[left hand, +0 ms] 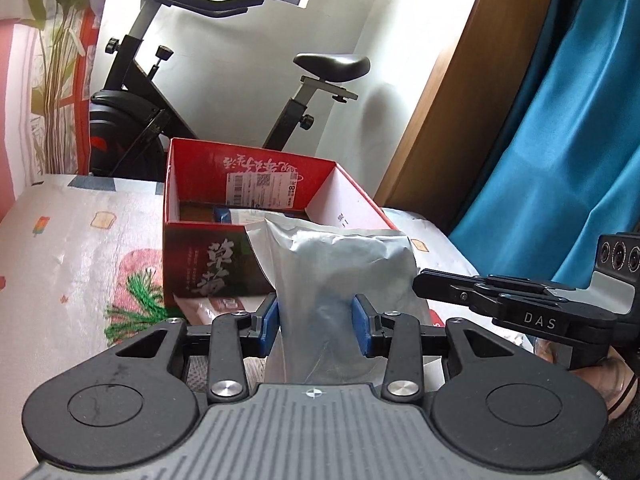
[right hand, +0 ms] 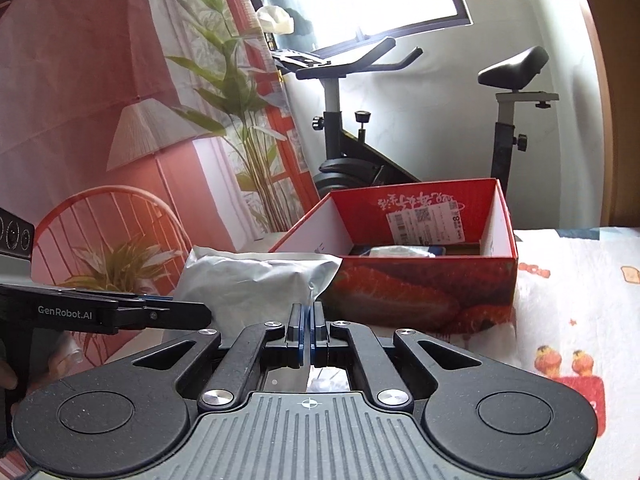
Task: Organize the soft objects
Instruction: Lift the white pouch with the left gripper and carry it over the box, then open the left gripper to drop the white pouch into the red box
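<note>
A soft silver-grey pouch (left hand: 340, 272) hangs lifted in front of the red strawberry box (left hand: 256, 168). My left gripper (left hand: 316, 322) is shut on the pouch's middle, blue pads pressing both sides. In the right wrist view the same pouch (right hand: 248, 284) sits left of centre, and my right gripper (right hand: 308, 330) is shut on its thin right edge. The open red box (right hand: 424, 276) stands just behind, with small packets (right hand: 400, 251) lying on its floor. Each gripper shows in the other's view: the right gripper (left hand: 424, 286) beside the pouch, the left gripper (right hand: 200, 314) at the left.
The box rests on a bed with a patterned sheet (left hand: 80, 248). An exercise bike (left hand: 160, 92) stands behind it by the white wall. A blue curtain (left hand: 560, 140) hangs right; a wall print with a plant and chair (right hand: 120, 160) covers the left.
</note>
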Demonstrator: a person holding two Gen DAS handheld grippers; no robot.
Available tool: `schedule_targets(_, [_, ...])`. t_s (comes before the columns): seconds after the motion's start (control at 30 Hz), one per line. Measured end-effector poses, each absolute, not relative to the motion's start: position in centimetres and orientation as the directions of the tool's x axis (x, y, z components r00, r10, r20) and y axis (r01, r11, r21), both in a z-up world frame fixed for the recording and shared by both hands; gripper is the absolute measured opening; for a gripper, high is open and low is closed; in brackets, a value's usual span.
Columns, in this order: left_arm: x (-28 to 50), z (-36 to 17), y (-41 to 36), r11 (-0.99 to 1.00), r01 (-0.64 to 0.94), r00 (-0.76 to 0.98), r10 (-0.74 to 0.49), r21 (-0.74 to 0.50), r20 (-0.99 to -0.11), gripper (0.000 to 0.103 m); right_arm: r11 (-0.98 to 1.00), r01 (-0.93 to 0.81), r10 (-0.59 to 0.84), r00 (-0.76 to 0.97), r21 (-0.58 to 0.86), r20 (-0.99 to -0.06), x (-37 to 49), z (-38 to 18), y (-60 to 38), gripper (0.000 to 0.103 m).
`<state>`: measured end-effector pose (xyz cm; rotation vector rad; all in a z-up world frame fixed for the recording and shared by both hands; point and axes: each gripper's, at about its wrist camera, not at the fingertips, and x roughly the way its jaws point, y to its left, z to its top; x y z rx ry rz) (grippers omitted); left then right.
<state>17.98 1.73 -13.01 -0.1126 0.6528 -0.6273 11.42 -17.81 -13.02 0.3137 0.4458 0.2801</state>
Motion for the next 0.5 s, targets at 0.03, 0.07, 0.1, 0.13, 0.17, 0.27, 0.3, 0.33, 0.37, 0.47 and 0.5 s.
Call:
schedule_targets(0.03, [19.0,-12.9,1.5,0.808,0.512,0.613,-0.581,-0.291,-0.536,0.041,0.915,-0.195,0.33,0.864,0.353,-0.38,12.4,-12.7,-18.2,0.003])
schedule_targets(0.07, [20.2,-12.8,1.3,0.806,0.508,0.605,-0.584,-0.303,-0.542,0.041,0.918,-0.194,0.328,0.862,0.347,-0.385,13.4,-12.4,-18.5,0.003])
schedule_targets(0.1, [21.5,-12.7,1.1,0.805,0.5,0.595,-0.587,-0.318,-0.549,0.041,0.921,-0.195,0.326,0.861,0.338,-0.391,14.4,-12.0,-18.8,0.003])
schedule_targets(0.13, [22.8,-12.6,1.0,0.802,0.494,0.584,-0.592,-0.335,-0.555,0.041,0.925,-0.193,0.319,0.86,0.326,-0.398,15.7,-11.7,-19.2,0.002])
schedule_targets(0.17, [24.0,-12.4,0.9,0.801,0.49,0.58,-0.594,-0.343,-0.557,0.041,0.928,-0.19,0.315,0.859,0.32,-0.404,16.7,-11.4,-19.5,0.002])
schedule_targets(0.27, [27.3,-11.8,0.3,0.805,0.488,0.585,-0.588,-0.337,-0.558,0.041,0.931,-0.176,0.302,0.862,0.32,-0.406,20.3,-10.5,-20.5,0.003])
schedule_targets(0.3, [28.4,-11.6,0.1,0.804,0.487,0.586,-0.59,-0.341,-0.555,0.041,0.933,-0.17,0.295,0.867,0.317,-0.402,21.5,-10.2,-20.9,0.003])
schedule_targets(0.33, [29.5,-11.6,0.0,0.804,0.48,0.591,-0.592,-0.35,-0.548,0.041,0.935,-0.164,0.286,0.872,0.314,-0.397,22.7,-10.1,-21.3,0.003])
schedule_targets(0.37, [30.5,-11.6,-0.1,0.805,0.47,0.6,-0.592,-0.361,-0.539,0.041,0.935,-0.161,0.283,0.875,0.317,-0.393,23.8,-10.0,-21.7,0.003])
schedule_targets(0.47, [33.0,-11.6,-1.1,0.817,0.467,0.623,-0.575,-0.338,-0.53,0.041,0.938,-0.137,0.267,0.873,0.32,-0.408,27.0,-10.3,-22.7,0.002])
schedule_targets(0.5, [33.6,-11.7,-1.4,0.822,0.468,0.629,-0.567,-0.323,-0.532,0.041,0.94,-0.129,0.258,0.873,0.315,-0.413,27.9,-10.6,-23.0,0.002])
